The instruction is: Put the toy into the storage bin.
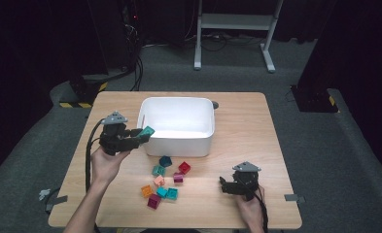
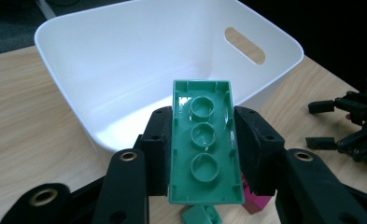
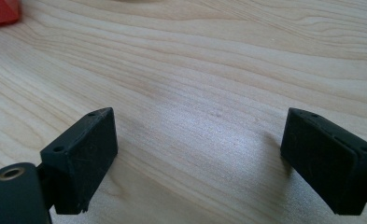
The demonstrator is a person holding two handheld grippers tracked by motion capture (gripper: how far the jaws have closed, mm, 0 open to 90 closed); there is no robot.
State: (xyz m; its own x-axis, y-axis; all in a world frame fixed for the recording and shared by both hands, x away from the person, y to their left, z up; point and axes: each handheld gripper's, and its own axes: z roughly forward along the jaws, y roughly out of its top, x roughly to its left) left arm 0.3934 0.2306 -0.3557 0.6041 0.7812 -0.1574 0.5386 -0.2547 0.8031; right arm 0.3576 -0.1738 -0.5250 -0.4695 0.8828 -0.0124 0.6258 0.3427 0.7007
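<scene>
Left claw (image 2: 204,154) clamps green brick (image 2: 203,144) beside white bin (image 2: 69,88).

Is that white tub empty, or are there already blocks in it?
Empty as far as the pictures show: the white tub has a bare inside in the left gripper view, and the green block is held before its rim, not inside.

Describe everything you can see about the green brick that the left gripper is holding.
The green brick is a long, glossy plastic building block, teal-green. Its hollow underside faces the left gripper view, showing three round tubes in a row inside thin walls. The left gripper clamps it by its two long sides, black padded jaws pressing on each. It is held off the table, at the near left edge of the white bin, its far end pointing toward the bin's inside. Nothing else touches it.
</scene>
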